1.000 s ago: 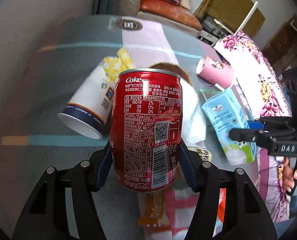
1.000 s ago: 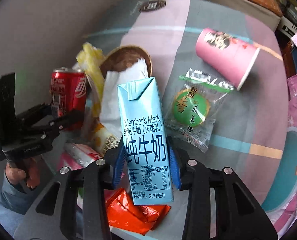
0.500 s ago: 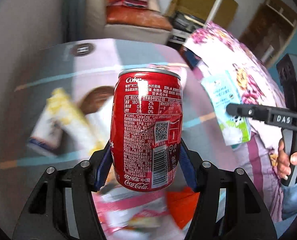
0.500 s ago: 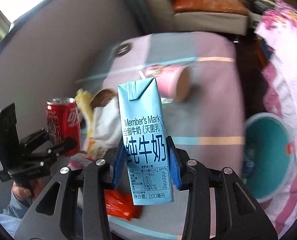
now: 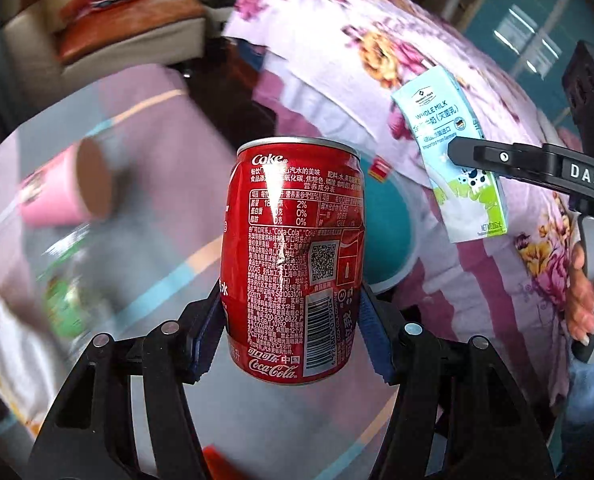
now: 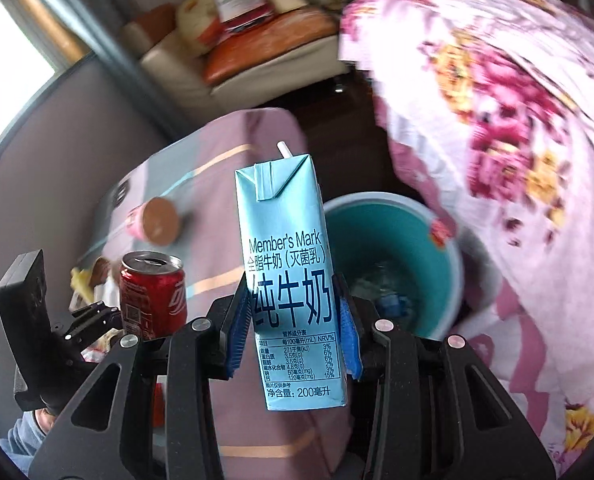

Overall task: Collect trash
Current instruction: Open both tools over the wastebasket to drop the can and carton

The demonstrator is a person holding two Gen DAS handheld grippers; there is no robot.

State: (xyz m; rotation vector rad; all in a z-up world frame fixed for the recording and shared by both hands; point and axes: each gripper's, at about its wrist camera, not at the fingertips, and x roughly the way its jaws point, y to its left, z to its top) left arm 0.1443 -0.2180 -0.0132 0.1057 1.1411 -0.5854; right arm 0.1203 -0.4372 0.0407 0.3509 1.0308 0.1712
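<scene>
Both grippers have been swung off the table toward the teal bin (image 6: 421,236), now seen behind the carton at frame centre-right. Left gripper (image 5: 293,324) is clamped on the upright can (image 5: 293,248), frame centre. Right gripper (image 6: 293,328) is clamped on the upright carton (image 6: 291,276). A pink cup (image 5: 63,192) is left lying on the table (image 5: 145,216), mid left.

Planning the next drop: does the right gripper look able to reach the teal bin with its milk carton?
Probably yes: the right gripper, shut on the milk carton, faces the teal bin, whose open mouth shows nothing across it.
</scene>
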